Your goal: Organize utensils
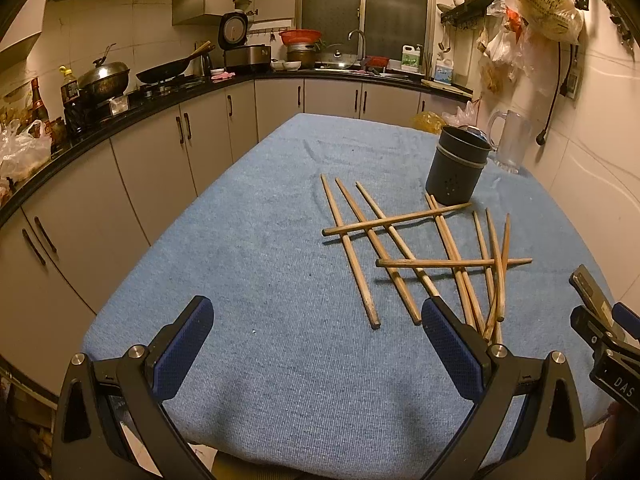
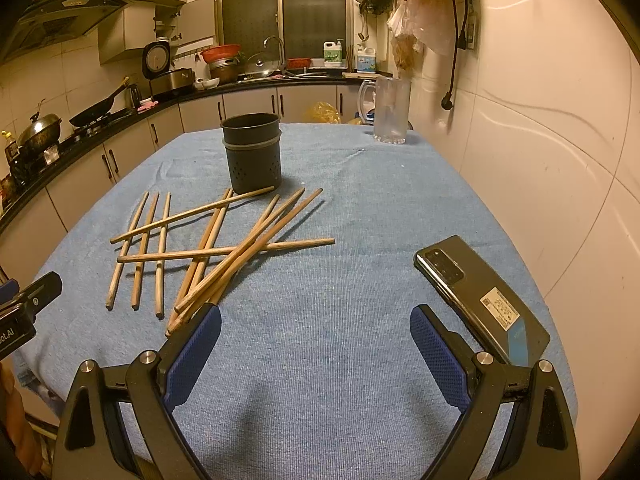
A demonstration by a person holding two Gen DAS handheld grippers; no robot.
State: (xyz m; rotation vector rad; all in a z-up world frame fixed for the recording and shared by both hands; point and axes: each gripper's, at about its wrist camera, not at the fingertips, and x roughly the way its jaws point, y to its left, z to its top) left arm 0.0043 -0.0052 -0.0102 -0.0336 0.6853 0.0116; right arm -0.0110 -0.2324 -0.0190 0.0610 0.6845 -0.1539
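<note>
Several wooden chopsticks (image 1: 404, 240) (image 2: 208, 248) lie scattered and crossed on the blue cloth of the table (image 1: 260, 240) (image 2: 360, 208). A dark perforated utensil holder (image 1: 456, 166) (image 2: 253, 154) stands upright and empty-looking just beyond them. My left gripper (image 1: 316, 316) is open over the near table edge, its right finger beside the chopsticks' near ends. My right gripper (image 2: 316, 324) is open too, with bare cloth between its fingers and the pile just beyond its left finger. Each gripper's body shows at the edge of the other's view.
A black phone (image 2: 480, 296) lies face down near the table's right edge, close to my right gripper. A clear glass pitcher (image 1: 510, 142) (image 2: 390, 110) stands at the far right corner. Kitchen counters (image 1: 160, 96) with pots run behind; the wall is at right.
</note>
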